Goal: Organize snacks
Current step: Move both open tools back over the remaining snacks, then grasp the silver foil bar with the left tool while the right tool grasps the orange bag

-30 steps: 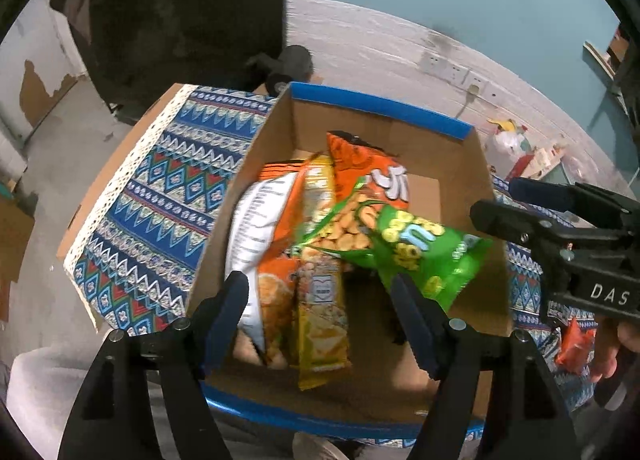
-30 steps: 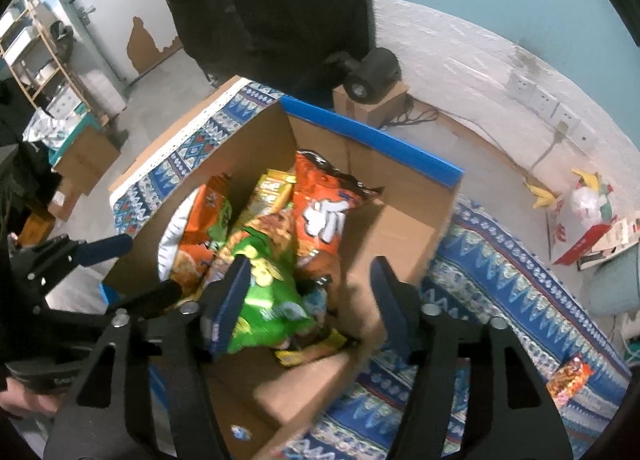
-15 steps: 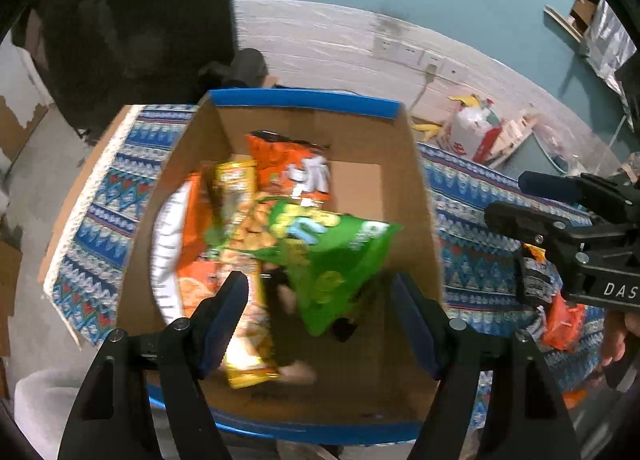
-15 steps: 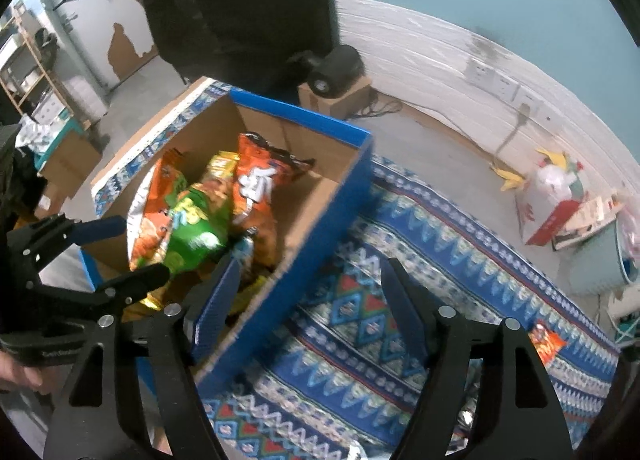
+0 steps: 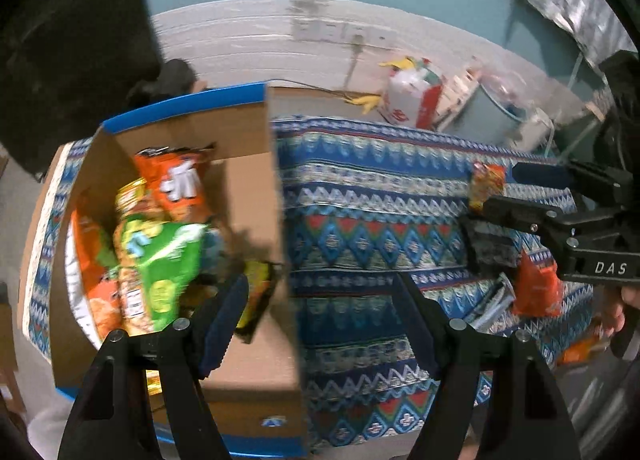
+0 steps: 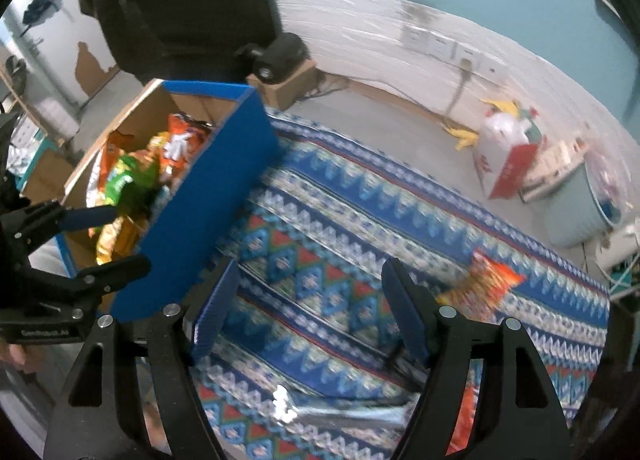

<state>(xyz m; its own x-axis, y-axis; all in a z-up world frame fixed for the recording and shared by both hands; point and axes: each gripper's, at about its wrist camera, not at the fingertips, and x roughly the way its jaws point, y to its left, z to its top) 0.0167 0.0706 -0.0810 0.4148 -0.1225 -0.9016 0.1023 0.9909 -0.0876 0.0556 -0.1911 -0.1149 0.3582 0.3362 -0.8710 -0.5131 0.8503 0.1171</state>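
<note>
Snack bags (image 5: pixel 160 244) already fill the cardboard box (image 5: pixel 248 188), loose packets (image 5: pixel 536 288) remain on the patterned cloth (image 6: pixel 360 228), and both grippers (image 5: pixel 320 316) (image 6: pixel 308 308) gape empty, the right one's jaws having just widened.

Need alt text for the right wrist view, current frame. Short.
The open, empty right gripper hangs over a blue patterned tablecloth, with an orange snack packet lying on the cloth just beyond its right finger. At left stands a blue-sided cardboard box filled with snack bags, the left gripper beside it.
</note>
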